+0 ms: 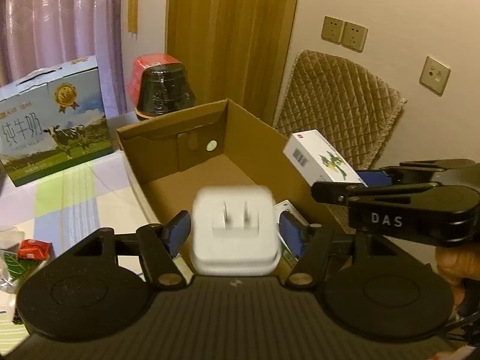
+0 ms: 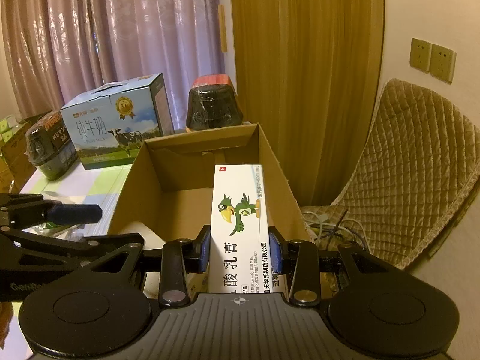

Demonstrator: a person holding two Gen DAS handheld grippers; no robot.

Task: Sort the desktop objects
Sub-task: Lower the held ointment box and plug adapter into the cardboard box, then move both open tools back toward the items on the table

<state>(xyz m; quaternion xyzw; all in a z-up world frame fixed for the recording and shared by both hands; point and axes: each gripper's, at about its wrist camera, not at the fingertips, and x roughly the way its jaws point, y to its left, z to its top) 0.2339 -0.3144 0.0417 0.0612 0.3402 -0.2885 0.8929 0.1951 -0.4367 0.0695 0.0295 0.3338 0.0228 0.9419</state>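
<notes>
Left tool: blue pads sit on either side of the white charger with a sliver of gap on each side — looks released or barely pinched, can't tell which. Charger is blurred, so likely in motion.
Right tool: clamped on the ointment box, pads touching both long sides near its lower end.
Charger location: between the left pads, above the near end of the cardboard box, 2 prongs facing the camera.
Ointment box location: held lengthwise along the right tool's fingers, far end out over the cardboard box's right part, not resting on anything I can see.
Charger handling: judged dense for its size, rigid, smooth rounded shell — slippery. Grip the flat side faces, keep off the prongs. Should survive a short drop onto cardboard.
Ointment box handling: judged light, thin card, crushes if squeezed hard. Hold across the narrow width as now — a mid-length grip would swing less.
Hidden: cardboard box floor under the charger and under the ointment box; near wall is behind both tools.
Hard to make out: small white item just right of the charger, mostly covered. Clutter on the desk at far left is cut off.
</notes>
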